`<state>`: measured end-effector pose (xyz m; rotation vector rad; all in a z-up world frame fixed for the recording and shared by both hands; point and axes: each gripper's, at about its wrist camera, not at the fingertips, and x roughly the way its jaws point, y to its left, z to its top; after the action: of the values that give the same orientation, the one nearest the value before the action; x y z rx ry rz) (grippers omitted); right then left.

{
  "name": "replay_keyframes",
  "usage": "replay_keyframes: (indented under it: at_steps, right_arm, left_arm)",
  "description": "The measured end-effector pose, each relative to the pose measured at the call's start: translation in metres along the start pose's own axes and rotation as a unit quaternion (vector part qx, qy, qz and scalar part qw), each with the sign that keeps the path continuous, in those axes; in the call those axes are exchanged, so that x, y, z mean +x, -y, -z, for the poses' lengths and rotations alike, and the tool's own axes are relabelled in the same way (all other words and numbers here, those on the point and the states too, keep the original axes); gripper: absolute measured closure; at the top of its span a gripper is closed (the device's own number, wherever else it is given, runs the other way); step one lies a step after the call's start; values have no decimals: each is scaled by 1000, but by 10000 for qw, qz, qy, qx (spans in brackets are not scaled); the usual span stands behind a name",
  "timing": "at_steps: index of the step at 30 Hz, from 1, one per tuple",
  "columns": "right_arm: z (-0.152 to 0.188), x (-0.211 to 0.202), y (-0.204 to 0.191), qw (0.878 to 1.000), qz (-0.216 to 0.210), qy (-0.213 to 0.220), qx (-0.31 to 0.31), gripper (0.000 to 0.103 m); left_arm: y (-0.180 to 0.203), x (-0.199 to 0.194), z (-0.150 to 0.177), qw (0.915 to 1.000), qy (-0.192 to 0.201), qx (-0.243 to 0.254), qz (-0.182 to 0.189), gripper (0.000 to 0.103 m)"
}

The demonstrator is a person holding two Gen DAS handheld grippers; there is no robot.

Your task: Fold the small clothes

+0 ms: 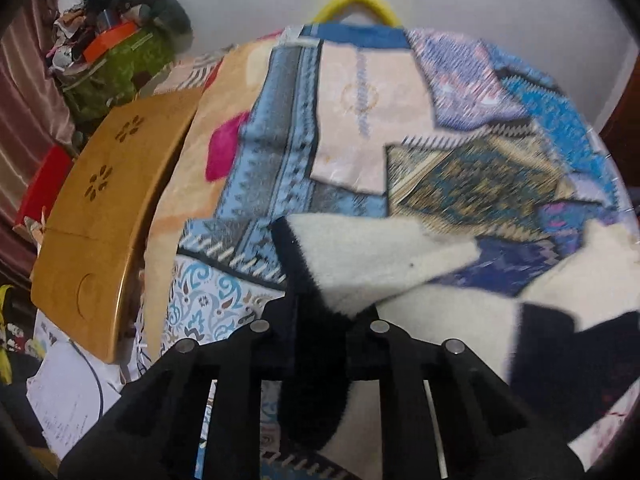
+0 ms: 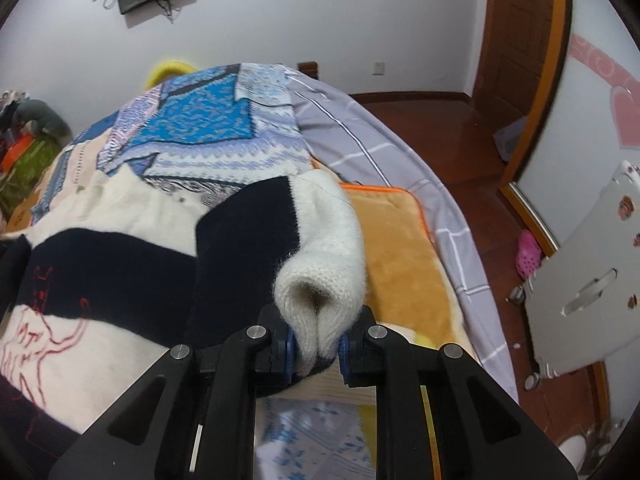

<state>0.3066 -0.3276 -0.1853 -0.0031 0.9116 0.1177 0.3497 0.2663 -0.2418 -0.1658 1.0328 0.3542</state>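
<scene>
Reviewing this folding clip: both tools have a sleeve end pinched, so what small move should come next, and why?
Probably carry both sleeve ends inward over the sweater's body. The right tool is shut on the white cuff, the left tool on the black-edged sleeve, and the sweater still lies spread on the patterned blanket, unfolded.

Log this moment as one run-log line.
stage: fold begun | left gripper: shut on sweater dark edge | right gripper: shut on white cuff | sweater: on patterned bedspread
</scene>
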Motion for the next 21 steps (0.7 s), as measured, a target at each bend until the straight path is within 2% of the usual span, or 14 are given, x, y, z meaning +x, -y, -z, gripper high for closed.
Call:
replay_keyframes:
  at_steps: [7, 12, 21]
  right_arm:
    - [10, 5, 24, 9994, 226, -236, 122, 88]
    - [18, -2, 35, 9987, 217, -411, 185, 86]
    - [27, -52, 31, 9999, -142, -8, 91, 81]
  left_arm:
    - [32, -64, -17, 9970, 559, 226, 477, 89]
    - [72, -110, -20, 9909, 897, 552, 839, 89]
    - [149, -167, -10, 9754, 1243, 1173, 1389, 89]
